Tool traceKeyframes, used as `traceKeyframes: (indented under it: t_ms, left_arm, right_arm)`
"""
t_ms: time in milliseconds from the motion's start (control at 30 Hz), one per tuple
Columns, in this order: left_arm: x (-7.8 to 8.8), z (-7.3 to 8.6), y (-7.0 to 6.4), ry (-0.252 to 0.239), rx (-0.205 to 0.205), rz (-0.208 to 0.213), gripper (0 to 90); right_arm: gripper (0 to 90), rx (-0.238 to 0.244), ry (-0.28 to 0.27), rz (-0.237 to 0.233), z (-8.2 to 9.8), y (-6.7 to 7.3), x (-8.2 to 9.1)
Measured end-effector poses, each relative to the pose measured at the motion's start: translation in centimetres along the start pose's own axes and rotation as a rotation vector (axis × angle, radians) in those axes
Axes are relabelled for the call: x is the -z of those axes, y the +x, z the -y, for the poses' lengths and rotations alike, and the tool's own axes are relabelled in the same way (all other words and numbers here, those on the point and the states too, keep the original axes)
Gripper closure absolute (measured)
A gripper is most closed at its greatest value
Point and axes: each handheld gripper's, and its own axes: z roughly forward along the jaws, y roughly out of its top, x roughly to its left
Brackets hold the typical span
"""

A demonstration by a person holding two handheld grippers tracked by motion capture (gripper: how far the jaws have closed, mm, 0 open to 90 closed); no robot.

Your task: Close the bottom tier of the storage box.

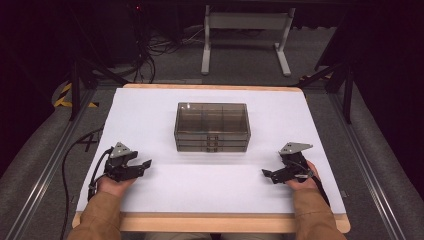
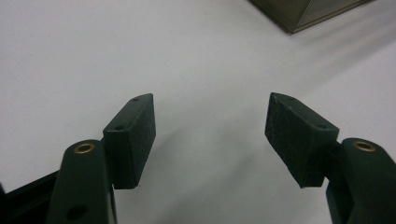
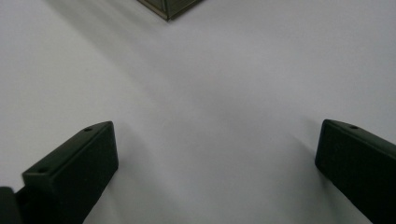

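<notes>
Holding both tools low at the near edge, you had the left gripper [image 1: 142,165] at about 7 o'clock on the white table [image 1: 150,107] and the right gripper [image 1: 269,174] at about 5 o'clock, each resting on or just above the surface. Jaws stood apart on both, nothing between them; the left gripper view showed a clear gap between the pads [image 2: 133,135], and the right gripper view showed an even wider one.

The smoky plastic organizer box [image 1: 212,127] sat at table centre, well apart from both tools. From your left tool it lay toward 1 o'clock, from your right toward 11 o'clock. Its long axis ran 9 to 3, parallel to the near edge, so each tool faced a short end at a slant. Both hands looked about equally far from it; I couldn't call either nearer.

Hard to read: only one box corner [image 2: 308,11] was cut into the top of the left gripper view, likewise a corner [image 3: 170,7] in the right gripper view. Tinted walls hid whether the compartments held anything. Lid looked closed, latches at the front too small to confirm.
</notes>
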Motion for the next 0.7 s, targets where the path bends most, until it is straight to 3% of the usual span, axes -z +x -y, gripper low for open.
traceKeyframes:
  t_ms: [700]
  left_arm:
    - [-0.34, 0.03, -0.29, 0.028, -0.021, -0.011, 34.3]
  right_arm:
    - [0.0, 0.0, -0.001, 0.002, 0.03, 0.03, -0.02]
